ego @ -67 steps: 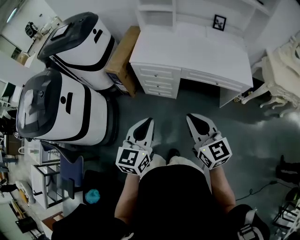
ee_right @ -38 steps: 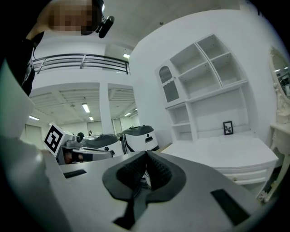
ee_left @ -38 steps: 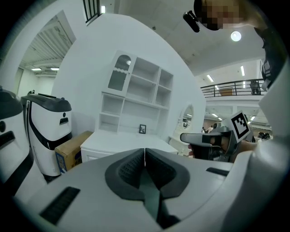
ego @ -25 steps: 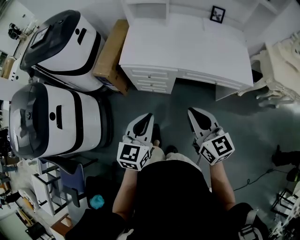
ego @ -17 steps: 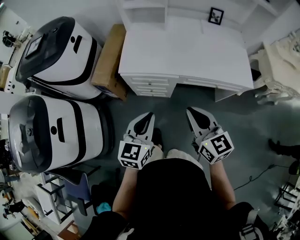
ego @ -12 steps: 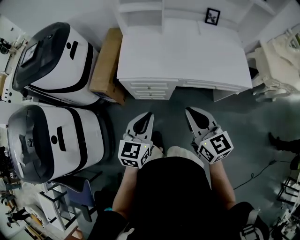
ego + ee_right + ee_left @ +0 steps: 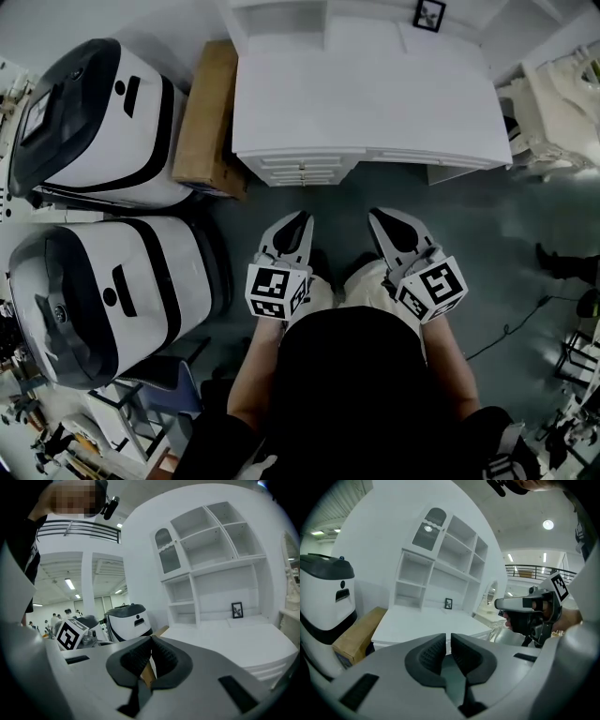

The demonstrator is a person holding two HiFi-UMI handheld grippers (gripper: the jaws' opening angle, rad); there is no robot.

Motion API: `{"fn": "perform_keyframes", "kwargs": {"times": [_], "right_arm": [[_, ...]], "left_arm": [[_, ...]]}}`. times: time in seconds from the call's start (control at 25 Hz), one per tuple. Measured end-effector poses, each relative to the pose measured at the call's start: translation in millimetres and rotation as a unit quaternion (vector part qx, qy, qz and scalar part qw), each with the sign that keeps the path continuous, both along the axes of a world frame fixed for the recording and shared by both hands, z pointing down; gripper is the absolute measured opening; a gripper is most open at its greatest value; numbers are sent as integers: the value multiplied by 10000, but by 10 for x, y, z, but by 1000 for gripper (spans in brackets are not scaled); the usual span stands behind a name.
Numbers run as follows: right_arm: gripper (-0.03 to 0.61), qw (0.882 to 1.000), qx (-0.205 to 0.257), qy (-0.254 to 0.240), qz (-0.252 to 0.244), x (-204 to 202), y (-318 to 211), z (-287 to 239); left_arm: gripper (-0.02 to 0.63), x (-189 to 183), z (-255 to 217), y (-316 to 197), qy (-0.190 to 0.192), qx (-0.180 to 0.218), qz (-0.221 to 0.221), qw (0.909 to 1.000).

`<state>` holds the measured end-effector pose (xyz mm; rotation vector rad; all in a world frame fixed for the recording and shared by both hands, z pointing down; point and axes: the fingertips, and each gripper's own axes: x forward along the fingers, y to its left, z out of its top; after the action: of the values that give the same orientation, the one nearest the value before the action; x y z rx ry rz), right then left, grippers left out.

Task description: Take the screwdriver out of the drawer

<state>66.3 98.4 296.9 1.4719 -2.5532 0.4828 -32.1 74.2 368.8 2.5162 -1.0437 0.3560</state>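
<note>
The white desk (image 7: 375, 94) stands ahead of me, its stack of drawers (image 7: 302, 170) at the front left with every front closed. No screwdriver shows in any view. My left gripper (image 7: 301, 218) and my right gripper (image 7: 378, 216) are held side by side over the grey floor, a short way in front of the desk. Both point at it. In the left gripper view the left gripper (image 7: 448, 636) has its pads together and empty, with the desk top (image 7: 417, 620) beyond. The right gripper (image 7: 151, 640) is likewise shut on nothing.
Two big white-and-black machines (image 7: 94, 112) (image 7: 103, 300) stand at the left. A cardboard box (image 7: 204, 112) leans between them and the desk. A small picture frame (image 7: 430, 13) sits at the desk's back under white shelves (image 7: 211, 550). A white chair (image 7: 553, 103) stands at the right.
The person has walked toward the desk, which now lies closer and more central. Both grippers moved forward with the body, staying shut and side by side.
</note>
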Motion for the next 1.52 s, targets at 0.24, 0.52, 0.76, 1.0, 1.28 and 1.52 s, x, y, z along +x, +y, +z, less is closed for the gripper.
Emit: {"fn": "perform_keyframes", "kwargs": {"times": [0.24,0.52,0.76,1.0,1.28,1.52], "right_arm": [[18,9997,-209,58,59,-16,-198,206],[18,9988,-449,148,144,41,-453,467],[18,9972,-705,164,208,73,-532,674],[18,9953,-913,172,283,138,-609,840],[18,9926,-1156,206,324,167,-644,1122],[18,9903,-1329,205,337,171,-650,1287]], "left_arm": [[84,-23,359,-255,-80,-275,28,9996],[85,63,767,-577,-137,-449,140,9988],[103,182,1234,-795,-322,-679,295,9967],[127,267,1754,-1043,-442,-873,360,9946],[146,208,2339,-1319,-746,-1014,190,9919],[160,205,2805,-1497,-1115,-1065,64,9880]]}}
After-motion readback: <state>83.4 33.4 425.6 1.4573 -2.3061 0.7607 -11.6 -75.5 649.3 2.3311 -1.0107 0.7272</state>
